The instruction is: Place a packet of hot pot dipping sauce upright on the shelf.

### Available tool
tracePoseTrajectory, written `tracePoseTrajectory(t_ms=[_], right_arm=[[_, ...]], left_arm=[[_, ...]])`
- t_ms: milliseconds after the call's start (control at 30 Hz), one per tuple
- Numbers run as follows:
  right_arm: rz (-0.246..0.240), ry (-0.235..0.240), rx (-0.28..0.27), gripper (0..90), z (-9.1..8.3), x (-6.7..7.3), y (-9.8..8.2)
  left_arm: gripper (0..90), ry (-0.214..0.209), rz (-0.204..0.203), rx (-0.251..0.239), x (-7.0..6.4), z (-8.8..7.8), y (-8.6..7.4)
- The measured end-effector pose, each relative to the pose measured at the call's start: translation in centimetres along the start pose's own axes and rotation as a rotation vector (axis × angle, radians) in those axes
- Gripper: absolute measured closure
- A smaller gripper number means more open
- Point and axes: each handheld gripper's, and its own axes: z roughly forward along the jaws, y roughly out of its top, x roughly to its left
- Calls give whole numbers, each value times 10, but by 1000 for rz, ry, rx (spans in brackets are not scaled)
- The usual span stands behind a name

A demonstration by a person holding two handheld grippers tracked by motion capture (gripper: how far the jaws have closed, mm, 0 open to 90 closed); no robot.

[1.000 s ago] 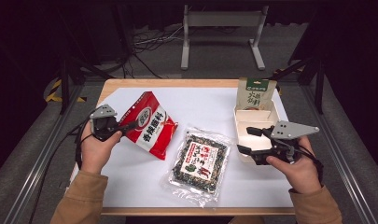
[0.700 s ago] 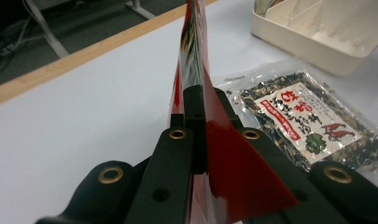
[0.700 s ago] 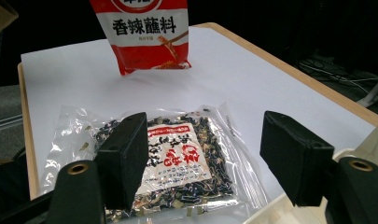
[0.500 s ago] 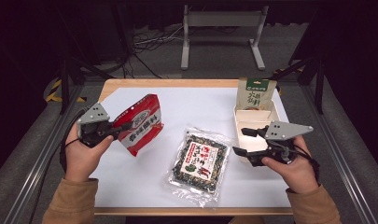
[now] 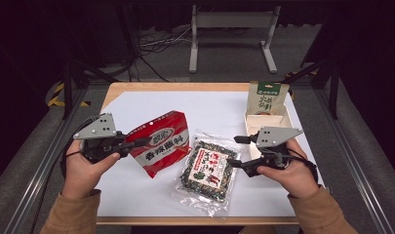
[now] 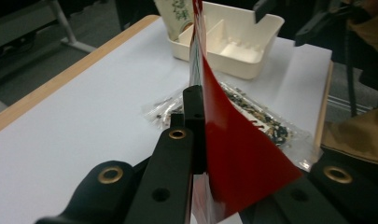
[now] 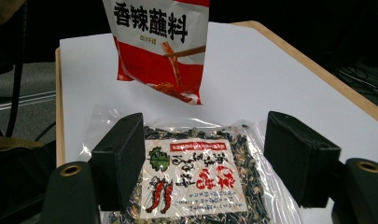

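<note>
On the white worktop (image 5: pixel 151 195), toward 9 o'clock in the high view, the left tool (image 5: pixel 139 143) pinches the edge of a red seasoning packet (image 5: pixel 161 144) printed with white Chinese characters. Its jaws are pressed together on the packet's rim, and the packet hangs clear of the surface, as the right gripper view shows, with its lower corner above the worktop. From the left gripper view the red packet (image 6: pixel 233 154) stands edge-on between the 2 black jaws.

Toward 3 o'clock, the right tool (image 5: pixel 237 151) hovers with its jaws spread wide, and they have just been opening further with nothing pressed between them. Its tips point at the right edge of a clear bag of dried chilli and spice mix (image 5: pixel 208 170), which lies flat at 6 o'clock, just beside the red packet. The right gripper view looks down on that clear bag (image 7: pixel 200 177) between the 2 open jaws.

At 1 o'clock a cream divided tray (image 5: pixel 251 122) sits near the worktop's far right corner, and a green and cream pouch (image 5: pixel 267 97) stands upright at its far end.
</note>
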Motion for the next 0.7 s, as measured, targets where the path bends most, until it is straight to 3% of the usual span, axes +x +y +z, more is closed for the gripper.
tracePoseTrajectory(t_ms=[167,400,500,700], right_arm=[[-23,49,5,286,16,3,5],[-49,102,4,285,36,11,8],[-59,152,5,294,49,18,8],[-88,178,-8,307,67,24,5]], left_arm=[[887,-72,34,-18,-10,1,5],[887,-130,74,-36,-21,6,11],[887,-171,90,-38,-24,12,13],[888,-215,114,-28,-29,21,15]])
